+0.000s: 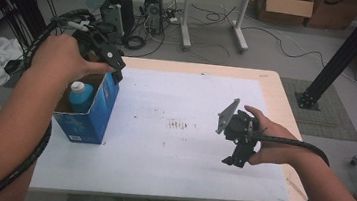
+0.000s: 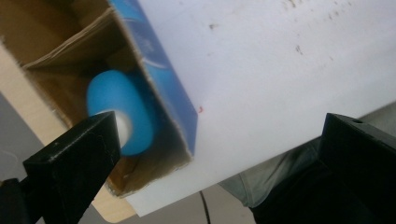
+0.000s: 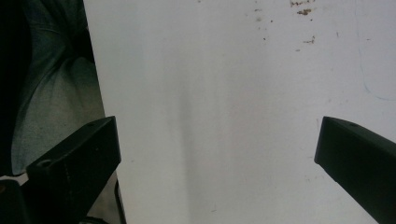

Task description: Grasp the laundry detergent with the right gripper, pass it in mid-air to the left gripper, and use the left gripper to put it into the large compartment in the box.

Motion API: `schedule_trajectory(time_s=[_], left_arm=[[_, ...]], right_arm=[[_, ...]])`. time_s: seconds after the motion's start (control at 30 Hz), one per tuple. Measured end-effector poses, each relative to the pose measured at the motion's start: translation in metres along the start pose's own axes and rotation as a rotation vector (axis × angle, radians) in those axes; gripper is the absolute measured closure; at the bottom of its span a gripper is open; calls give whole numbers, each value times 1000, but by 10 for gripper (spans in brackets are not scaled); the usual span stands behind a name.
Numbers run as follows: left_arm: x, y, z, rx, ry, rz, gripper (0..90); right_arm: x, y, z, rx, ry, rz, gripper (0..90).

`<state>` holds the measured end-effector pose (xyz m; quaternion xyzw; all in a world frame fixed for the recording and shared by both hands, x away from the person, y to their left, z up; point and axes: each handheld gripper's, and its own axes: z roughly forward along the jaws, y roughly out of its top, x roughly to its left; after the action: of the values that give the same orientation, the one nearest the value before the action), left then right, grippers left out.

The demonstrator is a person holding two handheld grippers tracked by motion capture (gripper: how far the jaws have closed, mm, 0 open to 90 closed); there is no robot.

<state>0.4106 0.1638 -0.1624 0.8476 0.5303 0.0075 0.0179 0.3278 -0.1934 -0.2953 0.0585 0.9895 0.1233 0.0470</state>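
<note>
**Bottle in the box, both hand-held grippers wide**

We see the blue box (image 1: 90, 109) standing upright on the left part of the worktop (image 1: 186, 146), close to its left edge, with the top open; inside it stands the blue bottle (image 1: 81, 95) with its white cap up, leaning near the left wall of the box. Our left hand-held gripper (image 1: 112, 68) hangs just above the far right corner of the box; its jaws stand wide and nothing is between them; in the left gripper view the bottle (image 2: 122, 112) lies below them, apart from the pads, and the box (image 2: 163, 84) wall runs beside it. Our right hand-held gripper (image 1: 234, 159) is over the right part of the worktop, well apart from the box; its jaws point down and are also wide, holding nothing; below them we see the white sheet (image 3: 224, 116) with small brown stains.
</note>
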Motion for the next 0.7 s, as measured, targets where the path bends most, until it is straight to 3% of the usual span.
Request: schedule_trajectory(time_s=[0.07, 0.13, 0.17, 0.2, 0.3, 0.33, 0.4, 0.43, 0.7], left_arm=[[-5, 1, 2, 4, -13, 31, 1], [-13, 2, 4, 11, -35, 90, 1], [-17, 2, 5, 15, -46, 124, 1], [-26, 2, 9, 37, -67, 193, 1], [-41, 3, 14, 54, -82, 296, 1], [-41, 3, 14, 54, -82, 296, 1], [-55, 3, 18, 67, -95, 397, 1], [-55, 3, 18, 67, -95, 397, 1], [-86, -1, 27, 84, -92, 625, 1]], right_arm=[[-1, 0, 0, 1, -1, 0, 0], [-1, 0, -1, 5, 0, 3, 0], [-1, 0, -1, 5, 0, 3, 0], [-2, 0, -1, 8, -2, 3, 0], [-2, 1, -2, 13, 0, 2, 0], [-2, 1, -2, 13, 0, 2, 0], [-3, 3, -3, 18, 0, 3, 0], [-3, 3, -3, 18, 0, 3, 0], [-5, 8, -8, 43, -4, -3, 0]])
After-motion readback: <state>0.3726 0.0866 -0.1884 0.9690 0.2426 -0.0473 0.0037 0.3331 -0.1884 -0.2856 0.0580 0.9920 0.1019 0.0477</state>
